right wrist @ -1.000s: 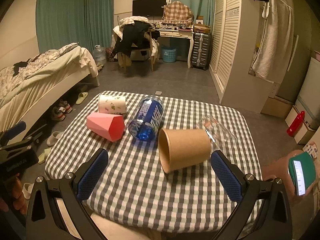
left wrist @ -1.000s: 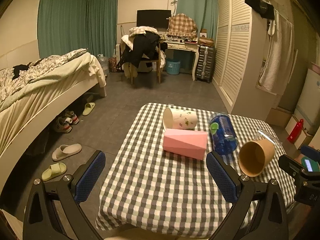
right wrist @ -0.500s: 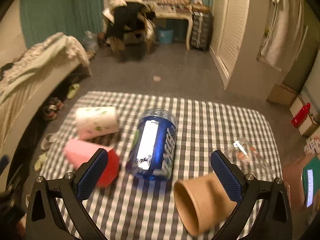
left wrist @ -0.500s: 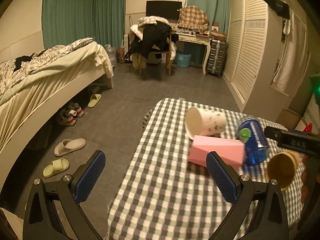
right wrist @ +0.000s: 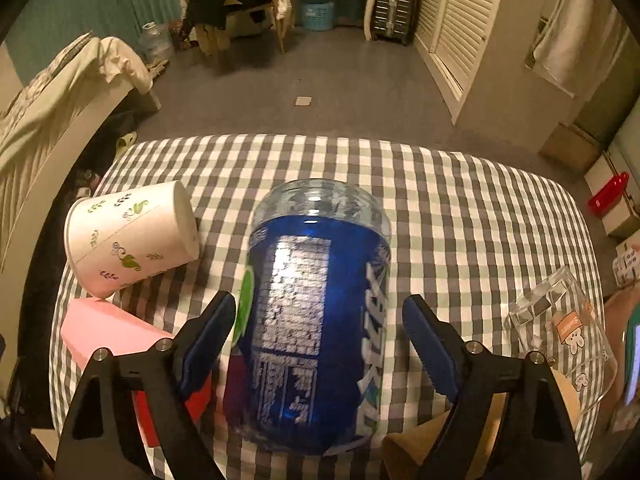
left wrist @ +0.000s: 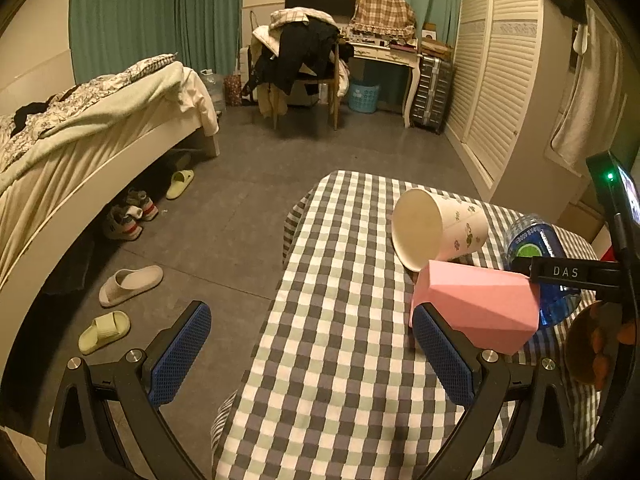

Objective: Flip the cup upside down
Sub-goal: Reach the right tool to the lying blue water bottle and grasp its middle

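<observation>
One blue cup [right wrist: 316, 312], sideways, label-up.

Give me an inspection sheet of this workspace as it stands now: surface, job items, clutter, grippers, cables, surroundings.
Surface: table with checked cloth, cloth hanging over the edges.
Job's things: blue cup, white leaf-print cup, pink faceted cup, brown paper cup and clear glass cup, all lying on their sides.
Clutter: nothing seen on the table besides the cups.
Grippers: right hand-held gripper open, its fingers either side of the blue cup, contact not certain; left hand-held gripper open and empty over the table's near left part.
Cables: nothing seen.
Surroundings: bed, slippers on the floor, chair piled with clothes, louvred wardrobe.
</observation>
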The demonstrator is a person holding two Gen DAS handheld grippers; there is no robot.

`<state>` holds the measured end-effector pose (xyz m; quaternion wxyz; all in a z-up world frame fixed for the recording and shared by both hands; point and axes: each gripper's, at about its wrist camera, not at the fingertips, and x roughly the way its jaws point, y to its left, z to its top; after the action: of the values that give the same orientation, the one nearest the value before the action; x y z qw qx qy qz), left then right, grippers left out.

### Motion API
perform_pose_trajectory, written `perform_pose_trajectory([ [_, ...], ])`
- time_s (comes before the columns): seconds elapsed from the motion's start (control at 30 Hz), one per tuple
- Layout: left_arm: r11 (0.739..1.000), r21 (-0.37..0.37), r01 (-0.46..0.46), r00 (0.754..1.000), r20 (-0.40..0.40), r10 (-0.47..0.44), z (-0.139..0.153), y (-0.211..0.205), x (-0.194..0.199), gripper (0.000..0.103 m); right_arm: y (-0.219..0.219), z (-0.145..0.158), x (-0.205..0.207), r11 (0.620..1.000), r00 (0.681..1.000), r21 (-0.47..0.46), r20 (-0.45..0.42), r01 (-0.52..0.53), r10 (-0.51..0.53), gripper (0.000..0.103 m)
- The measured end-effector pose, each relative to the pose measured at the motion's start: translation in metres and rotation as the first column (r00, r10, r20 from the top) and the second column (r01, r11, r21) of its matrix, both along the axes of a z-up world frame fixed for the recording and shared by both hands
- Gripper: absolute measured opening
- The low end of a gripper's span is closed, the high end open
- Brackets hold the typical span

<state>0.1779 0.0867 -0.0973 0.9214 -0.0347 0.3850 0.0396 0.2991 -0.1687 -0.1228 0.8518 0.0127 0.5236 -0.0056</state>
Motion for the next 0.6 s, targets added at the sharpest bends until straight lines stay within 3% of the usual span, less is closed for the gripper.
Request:
perform_pose_trajectory([
  [0.1,1.0,-0.007,0.007,1.0,0.002,-0.007,0.004,0.0,-0.004,0.103,-0.002,0.0,0.001,0.999,1.0,0.039,-0.021,-0.005,0.006,0.071],
  [0.27,1.0,-0.008,0.008,1.0,0.025,-0.008,0.014,0.002,-0.022,0.103,-0.006,0.013,-0.018,0.998,1.0,0.059,0.001,0.006,-0.006,0.07],
  [0.43,1.0,-0.011,0.01,0.999,0.053,-0.009,0.027,0.003,-0.043,0.103,0.003,0.055,-0.064,0.999,0.997,0.046,0.074,-0.014,0.011,0.07],
  [0.6,1.0,-0.022,0.019,0.997,0.077,-0.017,0.037,0.003,-0.069,0.103,0.013,0.067,-0.117,0.999,0.996,0.03,0.079,-0.041,0.038,0.07],
])
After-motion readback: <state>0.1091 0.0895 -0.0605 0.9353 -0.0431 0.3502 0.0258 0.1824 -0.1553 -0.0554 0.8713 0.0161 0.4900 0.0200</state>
